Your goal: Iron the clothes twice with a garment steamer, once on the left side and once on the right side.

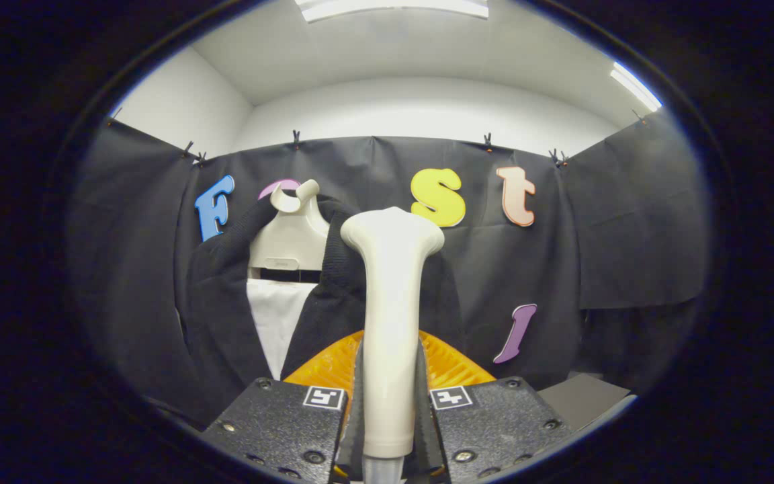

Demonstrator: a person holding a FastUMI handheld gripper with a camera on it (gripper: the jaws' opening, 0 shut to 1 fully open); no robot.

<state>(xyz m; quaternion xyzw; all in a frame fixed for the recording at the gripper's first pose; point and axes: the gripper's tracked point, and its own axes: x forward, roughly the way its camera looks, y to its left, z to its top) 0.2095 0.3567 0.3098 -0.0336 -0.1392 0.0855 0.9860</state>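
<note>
A cream garment steamer [390, 302] stands upright between my fingers, its handle clamped by both of them and its flared head at the top. My gripper [390, 396] is shut on that handle. Beyond the steamer hangs a dark jacket [226, 309] on a cream mannequin form [291, 235], with a white panel [276, 323] showing in its open front. The steamer head sits in front of the jacket's right side. Whether it touches the cloth I cannot tell.
An orange ribbed object [447, 366] lies just behind the fingers, low down. A grey flat surface [578, 396] shows to the lower right. Black cloth walls close in the booth on three sides.
</note>
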